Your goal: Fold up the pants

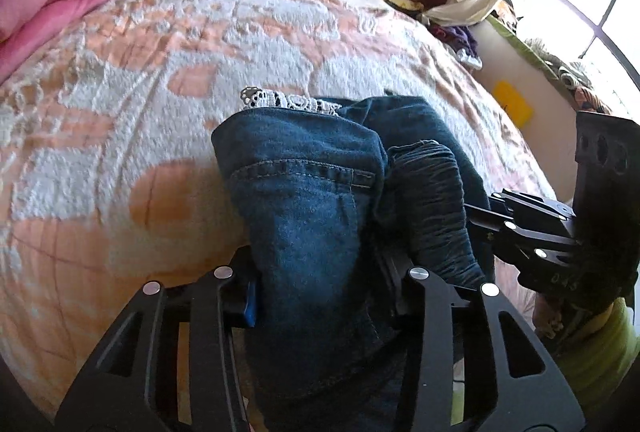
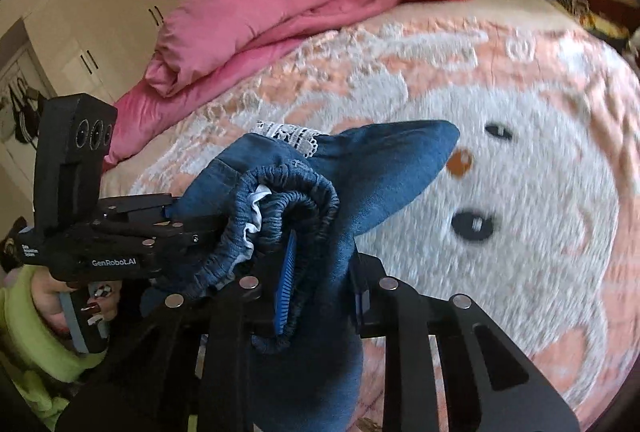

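Both my left tongs [image 1: 320, 296] and right tongs [image 2: 320, 292] clench the bunched jeans [image 1: 304, 184] above the bed's [image 1: 120, 112] near edge; no fold is laid yet.

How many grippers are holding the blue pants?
2. The left gripper clamps the denim side of the blue pants. The right gripper pinches them by the stretchy waistband, close beside the left one, over the bedspread.

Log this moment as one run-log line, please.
stage: lifting | left gripper: shut on jeans | right gripper: shut on jeans | surface: bedspread
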The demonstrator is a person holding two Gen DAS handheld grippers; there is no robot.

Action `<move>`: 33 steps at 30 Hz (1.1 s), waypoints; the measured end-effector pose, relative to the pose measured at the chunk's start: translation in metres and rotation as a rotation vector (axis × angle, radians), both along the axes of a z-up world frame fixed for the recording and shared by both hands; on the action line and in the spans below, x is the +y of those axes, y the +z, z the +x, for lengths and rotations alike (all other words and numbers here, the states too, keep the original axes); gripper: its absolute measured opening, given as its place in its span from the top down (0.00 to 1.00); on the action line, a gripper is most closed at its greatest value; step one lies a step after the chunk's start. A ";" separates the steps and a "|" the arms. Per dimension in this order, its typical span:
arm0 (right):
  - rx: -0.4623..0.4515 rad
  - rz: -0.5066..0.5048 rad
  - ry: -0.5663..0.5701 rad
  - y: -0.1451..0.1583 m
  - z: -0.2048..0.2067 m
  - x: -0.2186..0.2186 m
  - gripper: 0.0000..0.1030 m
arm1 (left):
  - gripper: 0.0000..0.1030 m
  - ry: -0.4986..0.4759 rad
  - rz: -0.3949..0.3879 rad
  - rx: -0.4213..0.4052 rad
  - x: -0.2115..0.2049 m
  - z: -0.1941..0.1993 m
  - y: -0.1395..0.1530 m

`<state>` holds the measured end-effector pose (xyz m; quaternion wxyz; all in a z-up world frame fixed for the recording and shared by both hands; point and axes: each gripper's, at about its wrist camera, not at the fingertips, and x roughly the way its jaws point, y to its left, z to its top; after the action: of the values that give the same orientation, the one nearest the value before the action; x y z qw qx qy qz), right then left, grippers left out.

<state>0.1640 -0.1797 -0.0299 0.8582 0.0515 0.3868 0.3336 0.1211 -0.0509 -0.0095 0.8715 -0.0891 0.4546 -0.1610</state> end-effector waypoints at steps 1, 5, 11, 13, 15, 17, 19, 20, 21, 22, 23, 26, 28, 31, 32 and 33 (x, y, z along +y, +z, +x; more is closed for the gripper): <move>-0.012 -0.002 0.000 0.004 0.004 0.001 0.79 | 0.66 0.005 0.000 -0.007 0.001 0.003 0.003; -0.046 -0.008 -0.003 0.013 0.019 0.003 0.79 | 0.66 0.025 0.007 -0.030 0.003 0.019 0.013; -0.065 -0.016 -0.011 0.017 0.040 0.004 0.79 | 0.66 0.040 0.029 -0.056 0.004 0.039 0.024; -0.066 -0.020 -0.012 0.017 0.045 0.004 0.79 | 0.66 0.046 0.036 -0.060 0.004 0.043 0.025; -0.063 -0.028 -0.015 0.015 0.049 0.004 0.79 | 0.66 0.051 0.039 -0.054 0.004 0.049 0.023; -0.056 -0.031 -0.019 0.012 0.052 0.004 0.79 | 0.66 0.054 0.047 -0.047 0.004 0.054 0.019; -0.047 -0.033 -0.024 0.009 0.055 0.004 0.79 | 0.66 0.055 0.056 -0.038 0.003 0.056 0.014; -0.041 -0.037 -0.029 0.007 0.056 0.004 0.78 | 0.66 0.057 0.060 -0.034 0.003 0.057 0.012; -0.035 -0.039 -0.033 0.005 0.057 0.003 0.77 | 0.66 0.057 0.064 -0.030 0.003 0.058 0.010; -0.029 -0.045 -0.040 0.002 0.058 0.002 0.77 | 0.65 0.057 0.069 -0.027 0.002 0.058 0.008; -0.023 -0.054 -0.048 0.000 0.059 0.002 0.76 | 0.63 0.057 0.073 -0.025 0.002 0.057 0.007; 0.000 -0.083 -0.079 -0.006 0.061 0.000 0.65 | 0.58 0.061 0.083 -0.014 0.002 0.058 0.001; 0.014 -0.100 -0.094 -0.010 0.062 -0.001 0.55 | 0.54 0.065 0.090 -0.004 0.003 0.059 -0.003; 0.037 -0.158 -0.129 -0.019 0.063 -0.002 0.44 | 0.49 0.068 0.094 0.008 0.004 0.059 -0.008; 0.051 -0.175 -0.140 -0.023 0.065 -0.002 0.42 | 0.47 0.068 0.096 0.012 0.004 0.059 -0.010; 0.072 -0.179 -0.153 -0.028 0.068 -0.004 0.40 | 0.46 0.068 0.100 0.014 0.004 0.059 -0.011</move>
<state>0.2316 -0.1838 -0.0575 0.8680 0.0159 0.4404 0.2290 0.1803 -0.0466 -0.0205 0.8767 -0.0622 0.4646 -0.1078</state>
